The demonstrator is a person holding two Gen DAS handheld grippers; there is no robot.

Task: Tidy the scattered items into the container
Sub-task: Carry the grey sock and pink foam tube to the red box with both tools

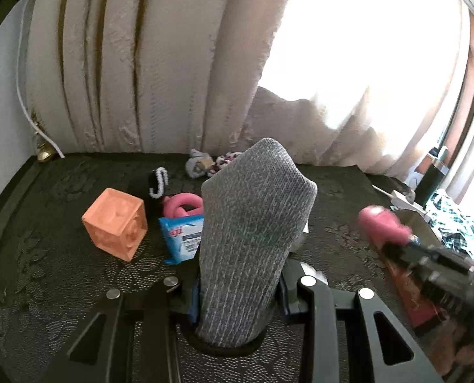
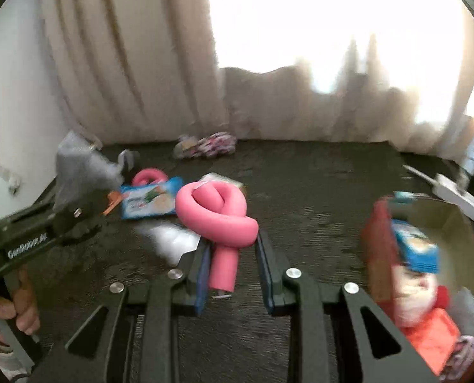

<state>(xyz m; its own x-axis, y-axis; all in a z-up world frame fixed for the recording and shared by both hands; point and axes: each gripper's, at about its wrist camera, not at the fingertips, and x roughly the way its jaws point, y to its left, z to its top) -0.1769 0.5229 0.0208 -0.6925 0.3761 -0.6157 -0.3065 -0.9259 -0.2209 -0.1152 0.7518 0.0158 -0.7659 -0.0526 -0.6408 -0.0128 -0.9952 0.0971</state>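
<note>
1. Two loads are up at once: the left gripper point(image 1: 237, 290) is clenched on a grey sock point(image 1: 253, 223), which stands up between its jaws above the dark tabletop point(image 1: 61, 271), and the right gripper point(image 2: 233, 265) is clamped on the stem of a knotted pink foam tube point(image 2: 217, 217).
2. The container point(image 2: 444, 223), a cardboard box, sits at the right edge of the table and already holds a blue packet point(image 2: 419, 249) and red items; both loads belong there.
3. Bring the pink tube over first, since the right gripper is nearer the box; keep it clear of the near wall before letting go, because the knot hangs ahead of the fingers and could catch the rim.
4. Hold the sock back until the right gripper is out of the way, so the two tools do not meet over the opening.
5. Release the sock low inside; it is limp and may drape over the edge.
6. Left on the table are an orange cube point(image 1: 115, 223), a blue wipes pack point(image 1: 182, 236), a second pink tube point(image 1: 182, 206) and small bundles point(image 1: 205, 162) by the curtain point(image 1: 141, 63).
</note>
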